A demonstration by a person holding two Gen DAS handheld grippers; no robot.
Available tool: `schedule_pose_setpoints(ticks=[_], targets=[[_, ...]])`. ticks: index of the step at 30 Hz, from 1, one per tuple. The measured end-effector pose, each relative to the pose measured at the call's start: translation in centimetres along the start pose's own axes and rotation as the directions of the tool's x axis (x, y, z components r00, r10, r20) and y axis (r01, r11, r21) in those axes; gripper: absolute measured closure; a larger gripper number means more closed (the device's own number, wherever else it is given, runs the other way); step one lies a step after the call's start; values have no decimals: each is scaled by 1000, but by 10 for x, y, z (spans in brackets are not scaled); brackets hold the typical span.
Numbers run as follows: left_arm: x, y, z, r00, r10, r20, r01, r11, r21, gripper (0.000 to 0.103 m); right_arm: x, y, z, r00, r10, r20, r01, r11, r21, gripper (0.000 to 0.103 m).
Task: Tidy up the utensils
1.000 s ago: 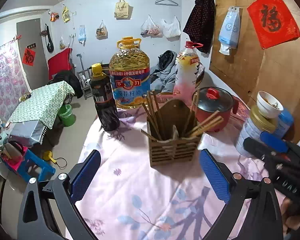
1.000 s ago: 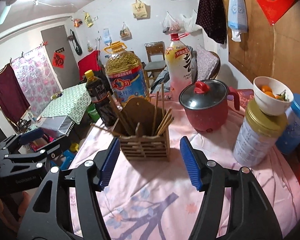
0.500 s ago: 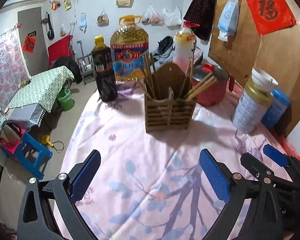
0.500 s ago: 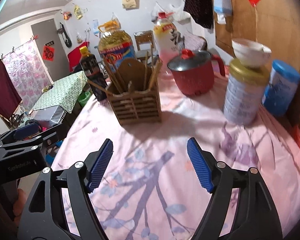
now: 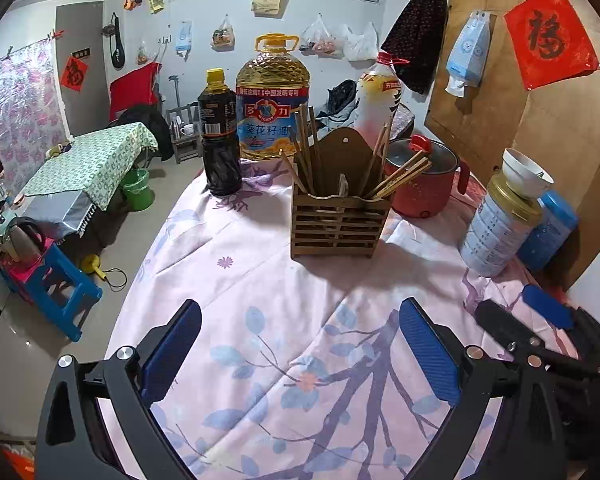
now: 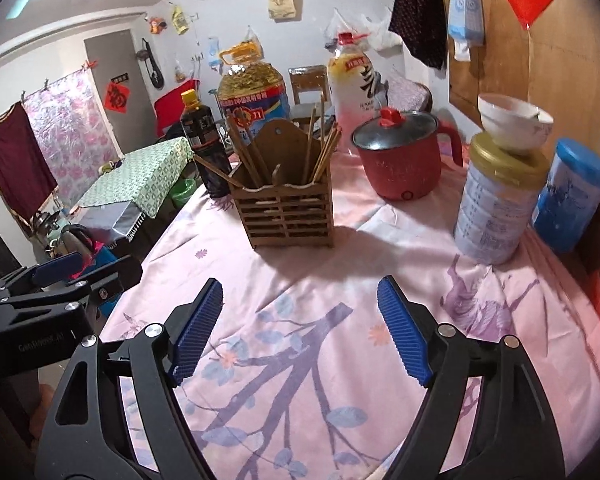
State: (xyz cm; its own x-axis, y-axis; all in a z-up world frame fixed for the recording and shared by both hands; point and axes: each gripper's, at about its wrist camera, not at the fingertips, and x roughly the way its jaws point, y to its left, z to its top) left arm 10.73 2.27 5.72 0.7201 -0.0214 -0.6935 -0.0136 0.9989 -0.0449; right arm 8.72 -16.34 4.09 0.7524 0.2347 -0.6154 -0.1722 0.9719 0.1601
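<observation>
A slatted wooden utensil holder (image 5: 336, 224) (image 6: 288, 216) stands upright on the pink flowered tablecloth (image 5: 284, 304), with several wooden chopsticks (image 5: 400, 176) (image 6: 324, 152) sticking out of both its compartments. My left gripper (image 5: 300, 312) hovers over the cloth in front of the holder, open and empty. My right gripper (image 6: 300, 286) is beside it on the right, also short of the holder; its jaws are opening with nothing between them. Each gripper shows at the edge of the other's view.
Behind the holder stand a dark sauce bottle (image 5: 219, 140), a big oil jug (image 5: 272, 100), a white bottle (image 5: 376, 96) and a red lidded pot (image 5: 424, 184). A tin with a bowl on top (image 5: 500, 228) and a blue canister (image 5: 552, 228) stand at the right. The table's edge drops off on the left.
Both grippers have drawn back from the holder and sunk a little, so more cloth lies in front of them. The right gripper's jaws have spread wider.
</observation>
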Motion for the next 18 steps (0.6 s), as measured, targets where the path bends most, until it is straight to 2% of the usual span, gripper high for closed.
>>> schedule_pose_setpoints(ticks=[9,18], targets=[[-8,0,-2,997,51,50,-51,999,15,6,-4,-6,5,1000,1,21,-2,1000,9,24],[-8,4,-1,997,57,51,-57,998,2,6,-10,-6,5,999,-5,38,4,1000,8,24]])
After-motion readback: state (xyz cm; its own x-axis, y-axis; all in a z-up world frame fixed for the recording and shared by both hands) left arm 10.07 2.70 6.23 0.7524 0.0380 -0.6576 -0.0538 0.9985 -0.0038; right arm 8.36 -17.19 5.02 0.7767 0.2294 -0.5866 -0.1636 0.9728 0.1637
